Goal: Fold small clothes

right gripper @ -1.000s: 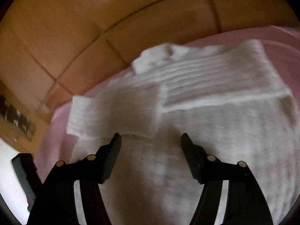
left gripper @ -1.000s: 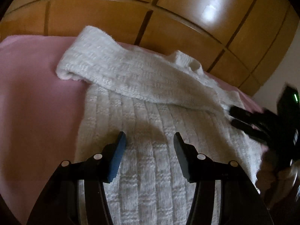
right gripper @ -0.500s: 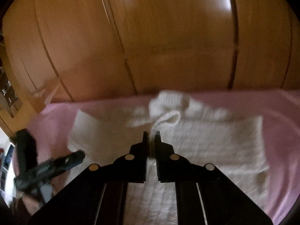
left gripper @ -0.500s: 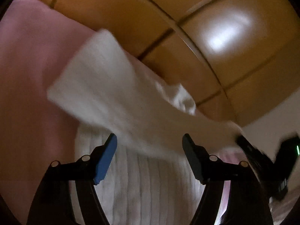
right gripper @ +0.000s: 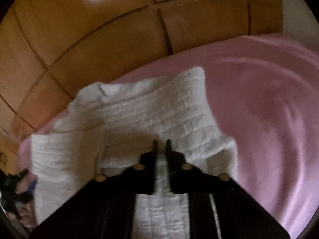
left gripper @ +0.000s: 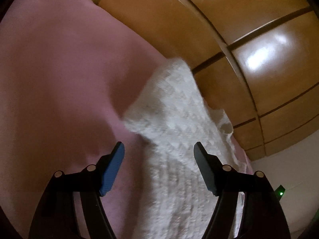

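Black left claw point(left gripper: 159, 159) has blue pads point(left gripper: 111, 171).

Our left gripper point(left gripper: 159, 155) sits low in the frame, jaws spread wide; our right gripper point(right gripper: 161, 146) looks nearly closed, though blurred.

White basket-knit sweater point(right gripper: 159, 115); pink bedsheet point(left gripper: 59, 79); glossy orange-brown wardrobe point(right gripper: 89, 29).

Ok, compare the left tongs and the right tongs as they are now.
The left tongs are wide open and grip nothing; the right tongs are shut on a fold of the white knit sweater. The left pads look blue; the right look dark. Both point over the sweater on the pink sheet.
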The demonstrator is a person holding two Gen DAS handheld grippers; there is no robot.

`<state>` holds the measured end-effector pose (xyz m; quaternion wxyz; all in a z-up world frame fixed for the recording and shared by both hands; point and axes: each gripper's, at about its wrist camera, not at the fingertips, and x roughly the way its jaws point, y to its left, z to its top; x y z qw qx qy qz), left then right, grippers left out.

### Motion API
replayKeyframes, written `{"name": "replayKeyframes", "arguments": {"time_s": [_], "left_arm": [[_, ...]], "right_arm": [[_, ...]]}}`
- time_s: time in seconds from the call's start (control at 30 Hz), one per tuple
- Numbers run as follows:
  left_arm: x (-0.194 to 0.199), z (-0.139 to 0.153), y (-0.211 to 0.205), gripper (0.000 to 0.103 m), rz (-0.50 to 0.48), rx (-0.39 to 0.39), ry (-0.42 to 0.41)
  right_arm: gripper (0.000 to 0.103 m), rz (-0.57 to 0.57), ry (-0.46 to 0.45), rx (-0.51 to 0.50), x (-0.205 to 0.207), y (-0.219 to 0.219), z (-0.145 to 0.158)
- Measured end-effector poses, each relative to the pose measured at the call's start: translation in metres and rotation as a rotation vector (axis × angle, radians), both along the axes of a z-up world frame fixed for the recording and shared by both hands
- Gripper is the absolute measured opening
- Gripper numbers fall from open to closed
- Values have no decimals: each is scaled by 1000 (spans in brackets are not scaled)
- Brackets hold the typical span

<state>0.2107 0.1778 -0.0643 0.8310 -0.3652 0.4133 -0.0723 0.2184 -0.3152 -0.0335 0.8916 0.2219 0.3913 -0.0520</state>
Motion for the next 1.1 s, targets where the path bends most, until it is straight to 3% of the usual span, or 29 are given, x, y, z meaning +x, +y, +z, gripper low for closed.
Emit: {"name": "replayKeyframes", "arguments": {"time_s": [0.07,0.13,0.3,0.37,0.4,0.57,0.67,0.73,0.83,0.97,1.1], "left_arm": [[-6,1,7,71,21,24,1],[-6,1,12,71,33,24,3],[-6,5,24,71,57,55,8],[-5,7,27,71,60,73,10],[-4,8,29,71,60,83,10],[2,15,41,71,50,112,-8],[13,19,46,71,31,97,-22],[22,22,46,71,7,80,-29],[46,19,37,71,-38,61,-19],[73,14,21,71,-89,50,4],[100,7,-1,71,-153,18,33]], "right_arm": [[28,23,-31,36,-2,8,3],[43,71,-52,57,1,21,8],[47,207,5,38,32,73,-1],[32,221,41,-19,41,89,-10],[5,226,44,-50,43,94,-9],[5,294,-138,-161,13,104,47],[5,228,-179,-279,-1,89,57],[6,136,-136,-310,2,66,45],[6,61,-56,-249,13,37,18],[6,45,1,-221,24,33,-13],[6,25,-7,-182,25,29,-16]]}}
